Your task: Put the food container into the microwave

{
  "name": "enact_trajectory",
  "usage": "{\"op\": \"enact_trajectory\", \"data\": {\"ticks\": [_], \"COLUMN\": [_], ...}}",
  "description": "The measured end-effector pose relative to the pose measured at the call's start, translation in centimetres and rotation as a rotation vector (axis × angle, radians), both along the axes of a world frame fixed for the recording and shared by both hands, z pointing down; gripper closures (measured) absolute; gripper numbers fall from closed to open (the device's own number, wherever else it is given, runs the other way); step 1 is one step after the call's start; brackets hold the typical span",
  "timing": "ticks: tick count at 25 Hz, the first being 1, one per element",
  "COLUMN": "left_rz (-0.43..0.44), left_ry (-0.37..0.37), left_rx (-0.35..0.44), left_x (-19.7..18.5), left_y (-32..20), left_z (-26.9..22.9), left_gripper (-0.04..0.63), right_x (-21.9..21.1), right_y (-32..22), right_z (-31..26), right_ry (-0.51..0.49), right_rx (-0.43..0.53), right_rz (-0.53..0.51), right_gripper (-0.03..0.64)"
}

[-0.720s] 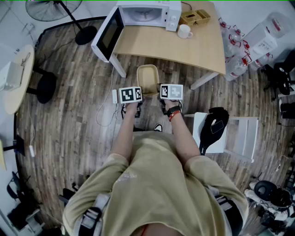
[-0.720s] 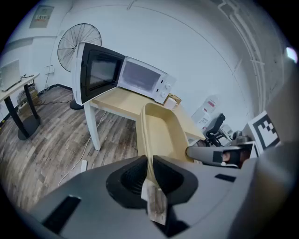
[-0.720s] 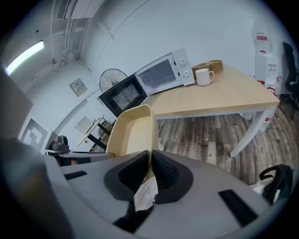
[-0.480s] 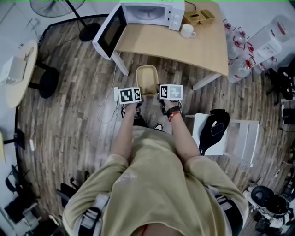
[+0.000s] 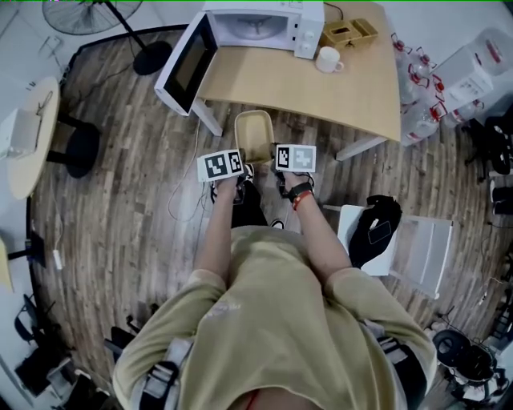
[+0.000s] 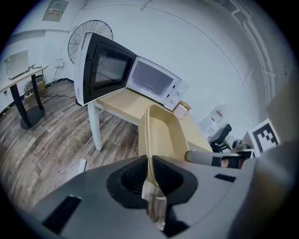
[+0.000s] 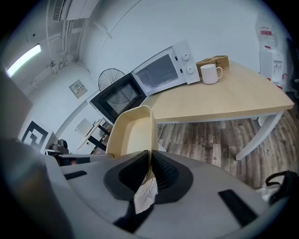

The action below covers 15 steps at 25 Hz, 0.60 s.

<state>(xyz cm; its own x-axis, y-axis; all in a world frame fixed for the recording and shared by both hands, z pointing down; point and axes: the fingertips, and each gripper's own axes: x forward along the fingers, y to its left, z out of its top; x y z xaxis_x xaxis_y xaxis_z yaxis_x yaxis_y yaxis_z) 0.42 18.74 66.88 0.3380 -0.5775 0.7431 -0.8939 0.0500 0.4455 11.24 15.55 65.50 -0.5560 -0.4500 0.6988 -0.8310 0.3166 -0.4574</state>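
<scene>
A beige, empty food container (image 5: pixel 254 136) hangs in the air just in front of the table, held between both grippers. My left gripper (image 5: pixel 238 166) is shut on its left rim (image 6: pixel 148 140). On the opposite rim (image 7: pixel 150 135), my right gripper (image 5: pixel 277 164) is shut too. The white microwave (image 5: pixel 248 26) stands at the table's far left corner with its door (image 5: pixel 186 68) swung wide open; its cavity faces me in the left gripper view (image 6: pixel 148 81) and the right gripper view (image 7: pixel 161 72).
The wooden table (image 5: pixel 321 84) carries a white mug (image 5: pixel 328 58) and a small wooden box (image 5: pixel 348 32) beside the microwave. A fan (image 5: pixel 88 16) stands far left. A white chair with a black bag (image 5: pixel 377 232) sits to my right. A cable (image 5: pixel 188 200) lies on the floor.
The container and both grippers have moved slightly forward, closer to the table's front edge. Both grips are unchanged.
</scene>
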Motion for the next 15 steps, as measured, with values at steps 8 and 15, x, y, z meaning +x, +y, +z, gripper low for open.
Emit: {"op": "enact_trajectory", "data": {"ticks": [8, 15], "left_rz": [0.017, 0.02], "left_ry": [0.024, 0.069], "left_rx": [0.006, 0.005], "left_x": [-1.9, -4.3], "left_y": [-9.1, -16.9], "left_z": [-0.5, -1.7], "left_gripper": [0.541, 0.54], "right_x": [-2.0, -4.2], "right_y": [-9.2, -16.8], "right_z": [-0.4, -1.8], "right_ry": [0.01, -0.006], "right_rx": [-0.01, -0.014], "right_rz": [0.003, 0.048], "right_gripper": [0.572, 0.572]}}
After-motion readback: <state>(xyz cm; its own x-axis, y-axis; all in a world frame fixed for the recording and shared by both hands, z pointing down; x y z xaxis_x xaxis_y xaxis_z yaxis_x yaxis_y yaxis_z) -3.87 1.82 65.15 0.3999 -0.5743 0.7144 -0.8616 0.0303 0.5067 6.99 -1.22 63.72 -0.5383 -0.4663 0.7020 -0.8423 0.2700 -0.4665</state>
